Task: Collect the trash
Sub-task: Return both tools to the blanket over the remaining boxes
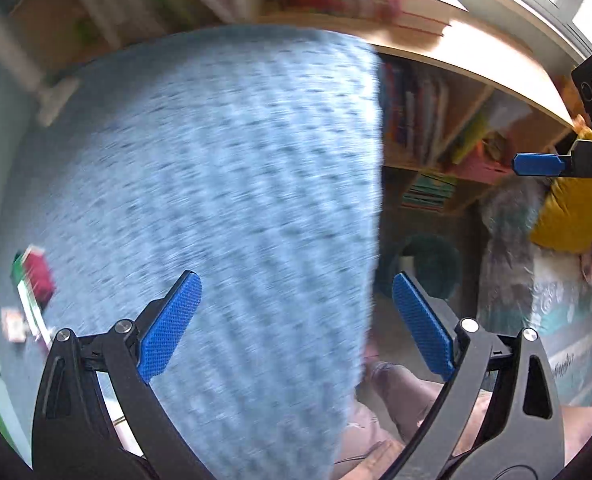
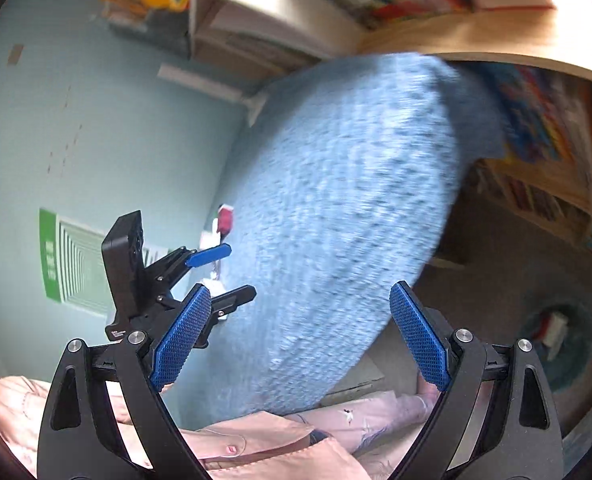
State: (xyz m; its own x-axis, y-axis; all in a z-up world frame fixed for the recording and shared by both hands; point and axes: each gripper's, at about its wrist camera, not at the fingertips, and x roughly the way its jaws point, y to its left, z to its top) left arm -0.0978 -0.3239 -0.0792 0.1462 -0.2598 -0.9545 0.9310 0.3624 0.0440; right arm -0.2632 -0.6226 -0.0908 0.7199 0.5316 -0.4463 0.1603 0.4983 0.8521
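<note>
The big rounded cushion (image 1: 224, 200) is light blue, flecked with darker specks in a knitted-looking weave. Both the left gripper (image 1: 294, 320) and the right gripper (image 2: 300, 336) have bright blue, fine-dotted pads on black frames. The wall (image 2: 96, 128) is pale aqua and bears a green-and-white striped sign (image 2: 70, 258). The bookshelf (image 1: 476, 64) is light wood, filled with many-coloured book spines. A pillow (image 1: 568, 216) is mustard yellow. The person's clothing (image 2: 256, 440) is pale pink with small printed figures.
</note>
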